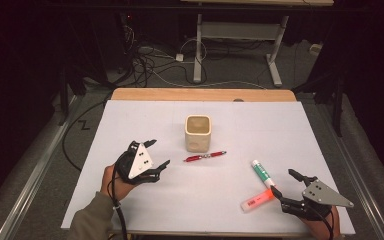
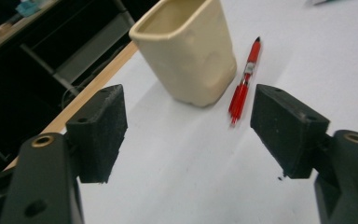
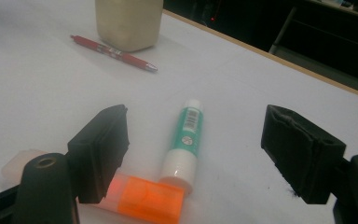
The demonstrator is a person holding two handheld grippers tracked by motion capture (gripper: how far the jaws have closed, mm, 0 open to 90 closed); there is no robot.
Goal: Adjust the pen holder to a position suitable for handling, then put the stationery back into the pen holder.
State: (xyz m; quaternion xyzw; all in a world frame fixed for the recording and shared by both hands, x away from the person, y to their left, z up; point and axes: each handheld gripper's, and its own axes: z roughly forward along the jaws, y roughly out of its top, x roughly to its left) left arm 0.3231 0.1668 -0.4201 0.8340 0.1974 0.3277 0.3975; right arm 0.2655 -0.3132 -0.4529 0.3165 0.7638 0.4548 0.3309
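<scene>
White sheet is covering the table. Left gripper is standing open and empty, the pen lying ahead of its jaws beside the cup. Judged step: approaching the pen. Next: advancing, straddling its barrel, closing. Right gripper is hovering open over the green-banded tube.

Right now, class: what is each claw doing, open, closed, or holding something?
Left claw: open, holding nothing.
Right claw: open, holding nothing; a green glue stick lies on the table between its jaws.
</scene>
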